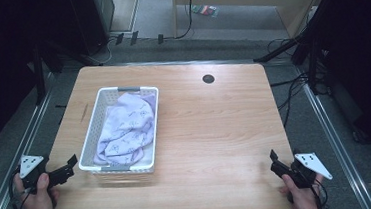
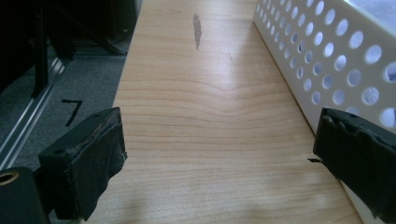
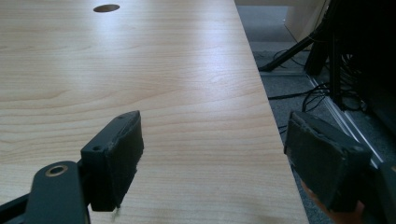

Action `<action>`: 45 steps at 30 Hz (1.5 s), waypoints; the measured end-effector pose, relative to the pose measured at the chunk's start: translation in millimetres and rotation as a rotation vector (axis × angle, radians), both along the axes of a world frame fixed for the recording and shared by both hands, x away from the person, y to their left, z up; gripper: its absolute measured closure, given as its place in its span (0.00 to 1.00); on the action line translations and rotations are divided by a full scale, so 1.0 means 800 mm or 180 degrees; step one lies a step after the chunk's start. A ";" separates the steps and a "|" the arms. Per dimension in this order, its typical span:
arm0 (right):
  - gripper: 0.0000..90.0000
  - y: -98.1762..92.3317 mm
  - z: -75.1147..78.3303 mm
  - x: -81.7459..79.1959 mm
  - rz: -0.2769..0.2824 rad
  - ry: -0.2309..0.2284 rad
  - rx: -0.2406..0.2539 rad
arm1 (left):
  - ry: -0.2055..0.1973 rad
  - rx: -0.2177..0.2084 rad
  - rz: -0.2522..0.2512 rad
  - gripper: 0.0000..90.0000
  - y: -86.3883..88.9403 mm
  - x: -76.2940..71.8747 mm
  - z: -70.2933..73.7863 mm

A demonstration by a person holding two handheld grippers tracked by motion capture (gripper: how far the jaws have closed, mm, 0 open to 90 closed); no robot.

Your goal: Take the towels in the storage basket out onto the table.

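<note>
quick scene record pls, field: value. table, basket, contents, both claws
table: wooden top, dark round hole near far edge
basket: white perforated basket, on the table's left half
contents: pale lilac cloth, bunched inside the basket
left claw: open, nothing between the jaws, over the near left corner, just left of the basket
right claw: open, nothing between the jaws, over the near right corner, far from the basket
contact: neither claw touches basket or cloth
</note>
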State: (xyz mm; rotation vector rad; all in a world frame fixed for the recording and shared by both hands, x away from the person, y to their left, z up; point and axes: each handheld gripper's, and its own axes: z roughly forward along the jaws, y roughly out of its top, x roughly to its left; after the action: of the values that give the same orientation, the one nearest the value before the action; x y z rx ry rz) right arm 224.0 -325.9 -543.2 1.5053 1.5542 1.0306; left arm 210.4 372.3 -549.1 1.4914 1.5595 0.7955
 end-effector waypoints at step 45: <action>0.17 0.003 -0.002 0.001 0.0100 0.0074 -0.0022 | 0.0493 0.0200 -0.0716 0.00 -0.072 0.050 0.127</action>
State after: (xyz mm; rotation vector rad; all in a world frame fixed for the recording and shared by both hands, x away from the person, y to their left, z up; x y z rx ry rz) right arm 224.6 -323.3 -544.8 1.4974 1.6006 1.0278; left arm 250.0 314.7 -447.3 1.7739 1.4550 0.6159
